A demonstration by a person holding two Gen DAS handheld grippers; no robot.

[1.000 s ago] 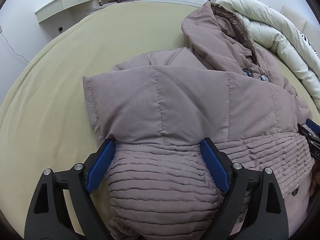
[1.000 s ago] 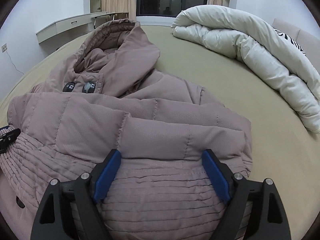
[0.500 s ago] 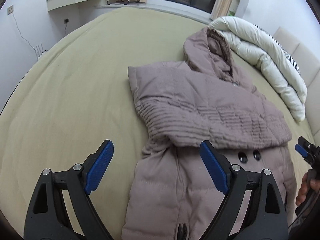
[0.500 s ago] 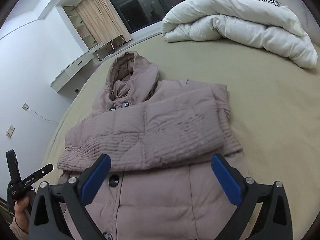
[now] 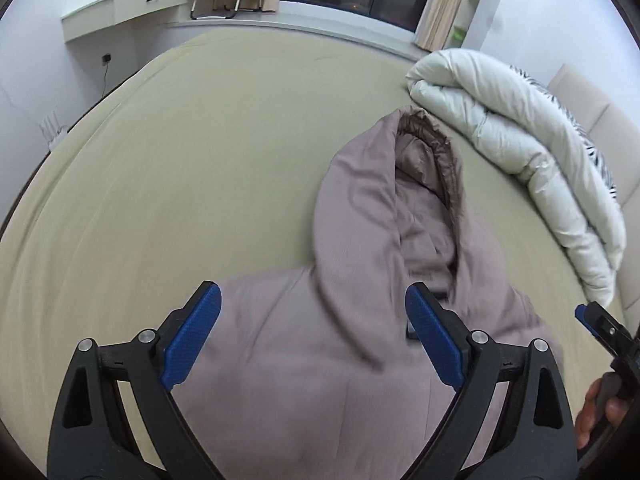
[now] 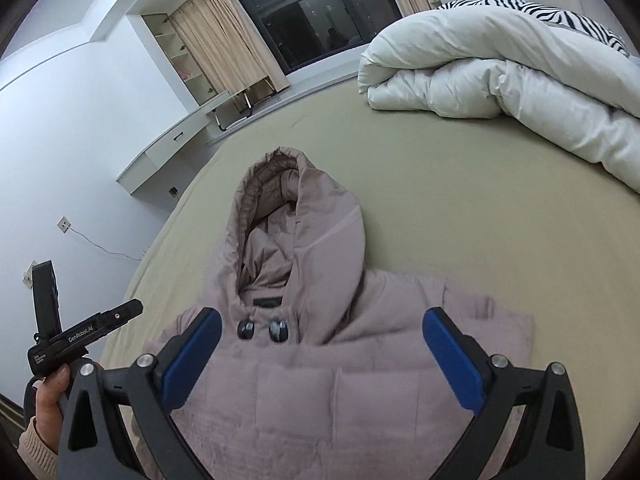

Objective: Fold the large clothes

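Observation:
A mauve hooded puffer coat lies flat on the olive bed, hood pointing away, sleeves folded across its front. In the right wrist view the coat shows two dark buttons below the hood. My left gripper is open and empty, held above the coat's upper body. My right gripper is open and empty above the coat's chest. The left gripper also shows at the left edge of the right wrist view, and the right gripper at the right edge of the left wrist view.
A rolled white duvet with a zebra-print pillow lies along the bed's right side, also in the right wrist view. The olive bed sheet spreads left of the coat. A wall desk and dark window stand beyond.
Both grippers let go of the folded sleeve section, lifted off the coat and moved forward toward the hood end. The coat lies still with the sleeves across it.

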